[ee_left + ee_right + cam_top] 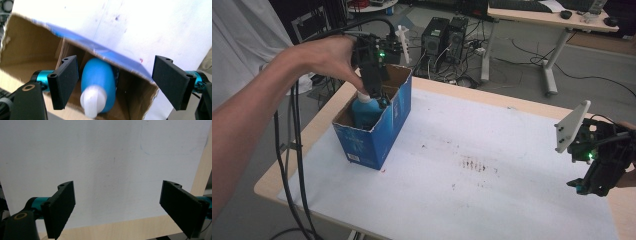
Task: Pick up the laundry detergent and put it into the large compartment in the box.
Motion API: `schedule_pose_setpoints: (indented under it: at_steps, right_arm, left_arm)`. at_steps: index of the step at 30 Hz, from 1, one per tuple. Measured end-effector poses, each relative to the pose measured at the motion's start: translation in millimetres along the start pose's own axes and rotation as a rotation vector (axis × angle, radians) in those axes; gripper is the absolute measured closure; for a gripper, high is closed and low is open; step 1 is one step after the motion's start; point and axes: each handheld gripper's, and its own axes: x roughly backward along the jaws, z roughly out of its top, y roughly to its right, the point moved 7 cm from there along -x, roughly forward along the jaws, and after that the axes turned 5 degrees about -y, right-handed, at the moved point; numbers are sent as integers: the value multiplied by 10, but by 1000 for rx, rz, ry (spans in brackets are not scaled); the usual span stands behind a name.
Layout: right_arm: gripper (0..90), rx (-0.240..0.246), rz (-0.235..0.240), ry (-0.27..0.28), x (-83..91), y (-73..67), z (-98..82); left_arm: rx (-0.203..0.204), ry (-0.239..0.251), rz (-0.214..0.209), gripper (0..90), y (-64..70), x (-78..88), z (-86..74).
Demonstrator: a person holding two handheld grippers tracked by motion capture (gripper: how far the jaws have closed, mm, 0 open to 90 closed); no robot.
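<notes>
place: lab/office | cues: computer towers (pixel 444 35), cable tangle (pixel 452 70), desks (pixel 552 20)

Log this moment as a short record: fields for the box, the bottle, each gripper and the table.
box: blue cardboard box, top open, standing at the left of the table
bottle: blue bottle with a white cap, inside the box
left gripper: left gripper above the box opening, fingers apart, not touching the bottle
right gripper: right gripper open, nothing between its fingers, at the table's right edge
table: wooden table under a white sheet with dark specks
</notes>
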Motion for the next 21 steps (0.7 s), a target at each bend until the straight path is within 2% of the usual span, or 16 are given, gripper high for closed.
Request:
schedule_pose_setpoints:
  at_steps: [6, 8, 10, 12, 15, 21]
  right_arm:
    - [123, -5, -3, -1, -4, 9, -12]
    - [123, -13, -3, -2, -2, 10, -14]
    - [123, -11, -3, -1, 0, 14, -16]
    - [123, -9, -5, 1, 2, 14, -14]
    - [123, -11, -9, 5, 9, 10, -10]
    - [123, -22, -12, 17, 17, 38, -7]
  left_arm:
    - [-47, 9, -4, 167, 103, 23, 239]
    - [-75, 9, 8, 166, 150, 2, 336]
    - [-83, 17, 9, 167, 194, -28, 435]
    - [-88, 21, 6, 167, 215, -48, 481]
    - [-123, 11, -2, 167, 283, -117, 659]
    - [-149, 4, -19, 167, 408, -192, 887]
